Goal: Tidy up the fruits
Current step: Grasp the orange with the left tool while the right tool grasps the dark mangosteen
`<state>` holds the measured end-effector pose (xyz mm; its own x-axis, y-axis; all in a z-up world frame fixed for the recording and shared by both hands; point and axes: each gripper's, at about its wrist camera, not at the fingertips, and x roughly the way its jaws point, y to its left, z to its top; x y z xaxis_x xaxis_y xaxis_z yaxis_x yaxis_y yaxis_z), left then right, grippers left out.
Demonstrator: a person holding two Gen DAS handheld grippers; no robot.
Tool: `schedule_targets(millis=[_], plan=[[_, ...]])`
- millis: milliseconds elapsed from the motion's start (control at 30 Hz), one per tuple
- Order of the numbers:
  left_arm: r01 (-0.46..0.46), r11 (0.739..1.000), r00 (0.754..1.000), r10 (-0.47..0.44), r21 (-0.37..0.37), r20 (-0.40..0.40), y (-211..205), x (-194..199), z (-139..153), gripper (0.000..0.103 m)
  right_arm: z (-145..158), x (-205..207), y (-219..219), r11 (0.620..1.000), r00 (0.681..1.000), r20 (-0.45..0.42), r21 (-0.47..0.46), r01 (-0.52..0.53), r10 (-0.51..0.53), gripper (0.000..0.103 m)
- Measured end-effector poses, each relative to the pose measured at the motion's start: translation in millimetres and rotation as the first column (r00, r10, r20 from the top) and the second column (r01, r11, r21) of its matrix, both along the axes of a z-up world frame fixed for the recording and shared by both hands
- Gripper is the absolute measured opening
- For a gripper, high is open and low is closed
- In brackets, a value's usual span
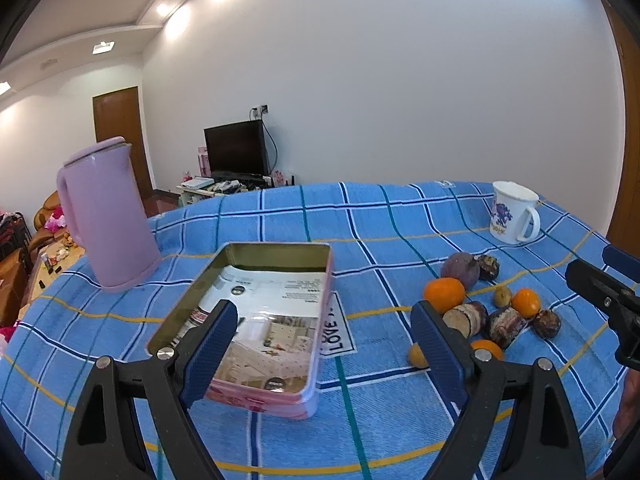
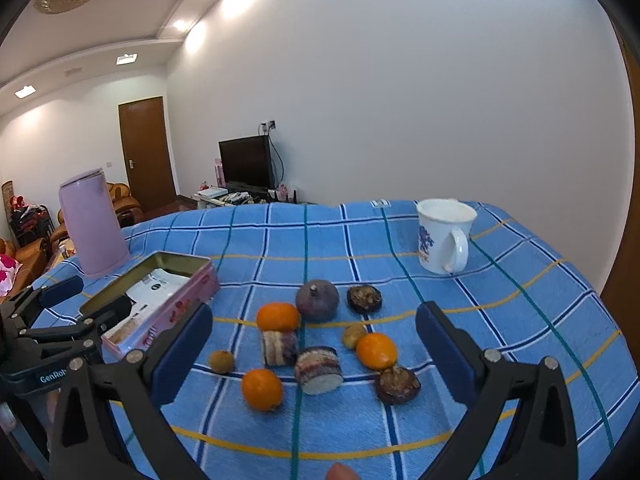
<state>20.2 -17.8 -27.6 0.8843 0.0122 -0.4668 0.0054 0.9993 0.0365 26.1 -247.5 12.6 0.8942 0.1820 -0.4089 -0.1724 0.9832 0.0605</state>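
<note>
An open pink tin (image 1: 322, 344) with printed paper inside lies on the blue checked cloth. In the left wrist view my left gripper (image 1: 324, 348) hovers open over the tin's near end, nothing between its fingers. The fruits lie loose to the tin's right: three oranges (image 2: 278, 316) (image 2: 376, 350) (image 2: 262, 388), a round purple fruit (image 2: 317, 300), two dark chestnut-like pieces (image 2: 364, 298) (image 2: 397, 384), two cut striped chunks (image 2: 279, 347) (image 2: 319, 369) and two small brown fruits (image 2: 222, 361) (image 2: 354, 335). My right gripper (image 2: 314, 354) is open above the pile, holding nothing.
A lilac kettle (image 1: 106, 216) stands at the table's left behind the tin. A white mug (image 2: 444, 236) with a blue print stands at the back right. The table edge (image 2: 616, 320) curves down on the right. A fingertip (image 2: 340, 472) shows at the bottom edge.
</note>
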Motion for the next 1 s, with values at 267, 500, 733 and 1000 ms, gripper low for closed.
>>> schedule_targets(millis=[267,500,733,1000], plan=[[0.108,0.994,0.991,-0.107,0.011,-0.084,-41.2,10.2,-23.5,0.089,-26.5,4.1,-40.3,0.997,0.995,-0.055,-0.018,0.077,-0.078,0.102],[0.23,0.973,0.96,-0.229,-0.012,-0.16,-89.7,23.1,-41.0,0.087,-49.2,13.1,-80.8,0.99,0.982,-0.129,-0.001,0.14,-0.139,0.08],[0.276,0.956,0.921,-0.293,-0.101,-0.258,-102.1,41.0,-55.3,0.054,-59.4,19.8,-95.2,0.99,0.974,-0.175,-0.025,0.142,-0.144,0.068],[0.314,0.942,0.904,-0.334,-0.115,-0.267,-105.3,40.0,-57.1,0.046,-64.3,31.7,-97.8,0.99,0.964,-0.228,-0.038,0.135,-0.14,0.056]])
